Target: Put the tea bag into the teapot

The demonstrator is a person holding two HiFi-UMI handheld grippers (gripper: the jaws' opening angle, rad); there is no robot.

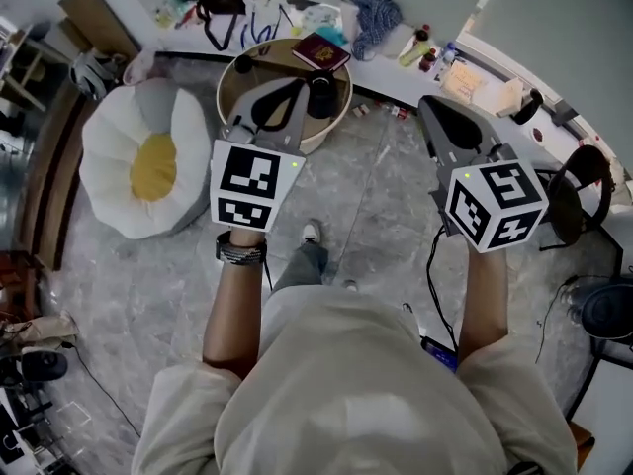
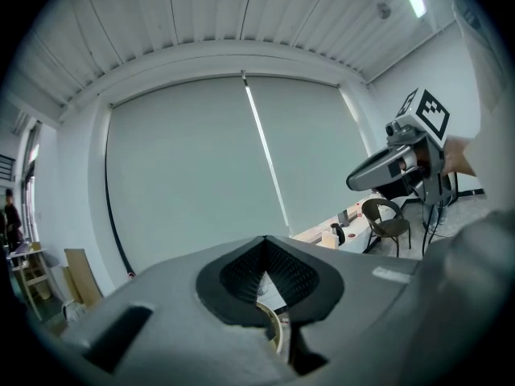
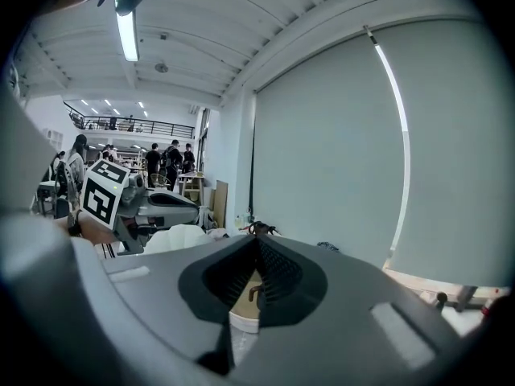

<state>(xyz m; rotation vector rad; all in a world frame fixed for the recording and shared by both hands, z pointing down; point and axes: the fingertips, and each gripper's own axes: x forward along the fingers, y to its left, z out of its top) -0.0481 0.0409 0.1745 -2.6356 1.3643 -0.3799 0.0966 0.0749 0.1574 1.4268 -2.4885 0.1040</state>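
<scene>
the person's pale shirt (image 1: 366, 384) fills the foreground of the head view, both forearms stretched out over a grey marbled floor (image 1: 376, 196). a dark band (image 1: 241, 250) circles the left wrist. the left claw (image 1: 282, 97) is closed, its ribbed pads (image 2: 282, 268) meeting at the tip with nothing between them. the right claw (image 1: 431, 109) is closed and empty too. each carries a cube (image 1: 252, 184) of black-and-white square markers, patterns only, no letters. a shoe (image 1: 311, 232) shows below, between the arms.

beyond the left claw stands a round wooden tabletop (image 1: 237, 87) with a dark pot-like shape (image 1: 320, 95) on it and a red book (image 1: 321, 51) at its far edge, its gold cover print too small to read. the tea bag cannot be made out. a daisy-shaped cushion (image 1: 148, 166) lies on the floor to the left. farthest off, a long white tabletop (image 1: 391, 79) runs along the wall, crowded with small things.
</scene>
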